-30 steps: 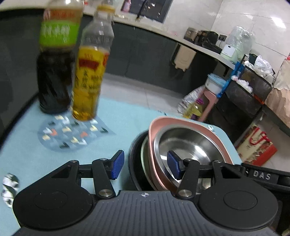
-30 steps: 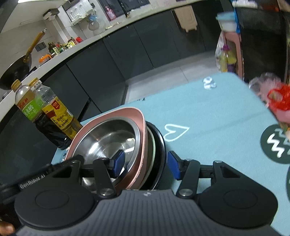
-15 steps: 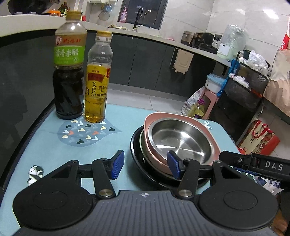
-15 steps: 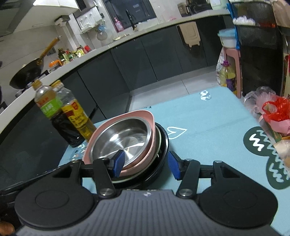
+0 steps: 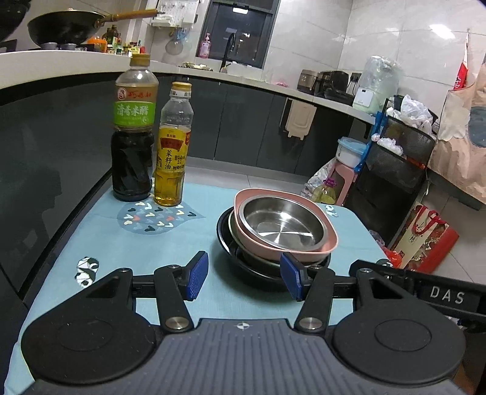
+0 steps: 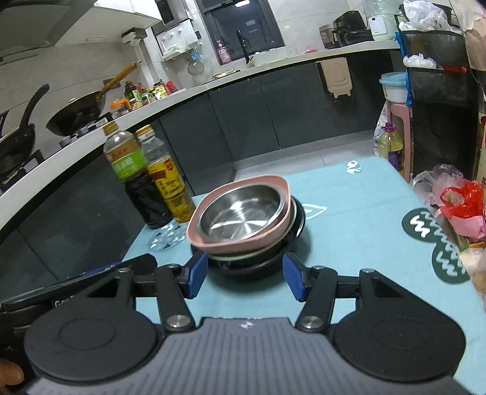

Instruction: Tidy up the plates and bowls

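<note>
A stack of dishes stands on the light blue tablecloth (image 5: 100, 243): a steel bowl (image 5: 279, 221) (image 6: 240, 212) sits inside a pink squarish bowl (image 5: 328, 243) (image 6: 231, 243), on a pale plate and a black plate (image 5: 223, 234) (image 6: 299, 218). My left gripper (image 5: 244, 278) is open, on the near left side of the stack, nothing between its blue pads. My right gripper (image 6: 246, 278) is also open, just in front of the stack, with nothing held.
A dark vinegar bottle (image 5: 133, 142) and a yellow oil bottle (image 5: 173, 152) stand at the table's far left. Red and pink plastic bags (image 6: 458, 203) lie at the right edge. Dark cabinets, a counter and a wok (image 5: 66, 25) are behind.
Both grippers have pulled back and risen away from the dish stack, which now looks smaller and farther. The stack itself stays in place.
</note>
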A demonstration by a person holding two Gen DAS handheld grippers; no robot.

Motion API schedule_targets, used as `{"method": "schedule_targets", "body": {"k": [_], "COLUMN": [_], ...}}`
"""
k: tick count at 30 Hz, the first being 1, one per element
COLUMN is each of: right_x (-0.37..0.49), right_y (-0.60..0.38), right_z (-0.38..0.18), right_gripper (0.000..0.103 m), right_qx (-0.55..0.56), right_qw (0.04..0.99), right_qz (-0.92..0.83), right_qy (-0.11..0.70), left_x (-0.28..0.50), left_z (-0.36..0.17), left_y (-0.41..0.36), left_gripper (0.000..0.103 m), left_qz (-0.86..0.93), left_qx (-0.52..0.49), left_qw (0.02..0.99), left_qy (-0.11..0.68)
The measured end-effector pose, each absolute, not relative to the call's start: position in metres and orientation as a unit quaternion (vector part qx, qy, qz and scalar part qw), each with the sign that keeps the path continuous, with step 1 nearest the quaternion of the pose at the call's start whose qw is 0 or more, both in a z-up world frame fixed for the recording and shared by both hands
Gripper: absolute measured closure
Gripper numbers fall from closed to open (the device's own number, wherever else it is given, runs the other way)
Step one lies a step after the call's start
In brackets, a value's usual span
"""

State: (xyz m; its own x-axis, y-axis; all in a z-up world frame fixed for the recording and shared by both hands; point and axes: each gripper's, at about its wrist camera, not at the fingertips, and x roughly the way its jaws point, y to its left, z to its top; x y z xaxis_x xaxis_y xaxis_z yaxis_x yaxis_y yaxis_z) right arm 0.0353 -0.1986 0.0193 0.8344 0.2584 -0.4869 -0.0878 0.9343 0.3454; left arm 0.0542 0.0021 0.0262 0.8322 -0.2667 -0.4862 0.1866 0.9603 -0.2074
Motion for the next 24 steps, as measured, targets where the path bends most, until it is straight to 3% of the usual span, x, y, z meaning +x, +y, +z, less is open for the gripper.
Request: {"method": "schedule_targets", "body": {"k": [12, 24], "right_x": [-0.013, -0.057], "right_y": [-0.185, -0.173], "right_z": [0.021, 0.023], "right_gripper": [0.067, 0.067], "right_qx": [0.134, 0.089], "right_qw": [0.956, 0.974], "right_qz": [0.071, 0.03], "right_qy": [0.25, 0.208], "left_x": [0.005, -0.029], "left_z": [0.033, 0.032], "left_y": [0.002, -0.008], "left_gripper": [0.053, 0.053], "left_qz": [-0.107, -0.116], "left_qx": [-0.045, -0.031], "left_qw": [0.97, 0.966], "left_qy": [0.216, 0.229]}}
